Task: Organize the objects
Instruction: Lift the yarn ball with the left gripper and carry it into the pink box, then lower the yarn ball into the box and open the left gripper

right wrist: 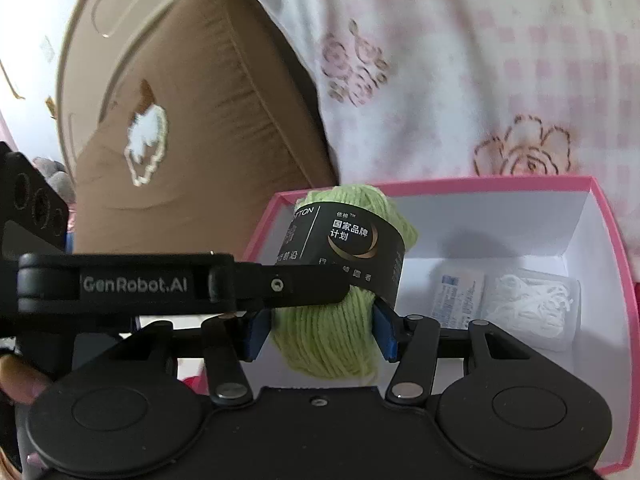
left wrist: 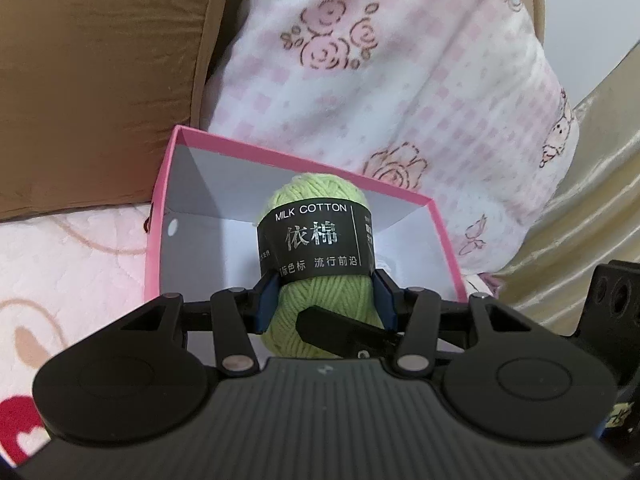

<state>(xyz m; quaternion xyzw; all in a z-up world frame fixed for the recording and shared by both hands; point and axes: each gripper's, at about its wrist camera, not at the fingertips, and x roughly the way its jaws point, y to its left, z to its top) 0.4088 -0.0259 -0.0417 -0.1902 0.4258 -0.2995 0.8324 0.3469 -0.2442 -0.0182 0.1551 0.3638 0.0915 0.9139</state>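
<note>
Between the blue pads of both tongs sits one light-green skein of cotton yarn (left wrist: 320, 248) with a black paper band printed "MILK COTTON". From the left wrist camera, the left gripper (left wrist: 326, 300) is closed partway on the skein's lower half, a pad pressed against each flank just below the band. From the right wrist camera, the right gripper (right wrist: 322, 330) grips the same skein at its lower end, also partway closed, pads touching the yarn on both sides; the left gripper's black finger crosses in from the left and meets the skein just above. The skein is held above the open pink cardboard box with white interior (left wrist: 160, 216), over its near-left portion. A white packet and a clear bag of white cord (right wrist: 528, 304) lie on the box floor, to the right of the skein.
</note>
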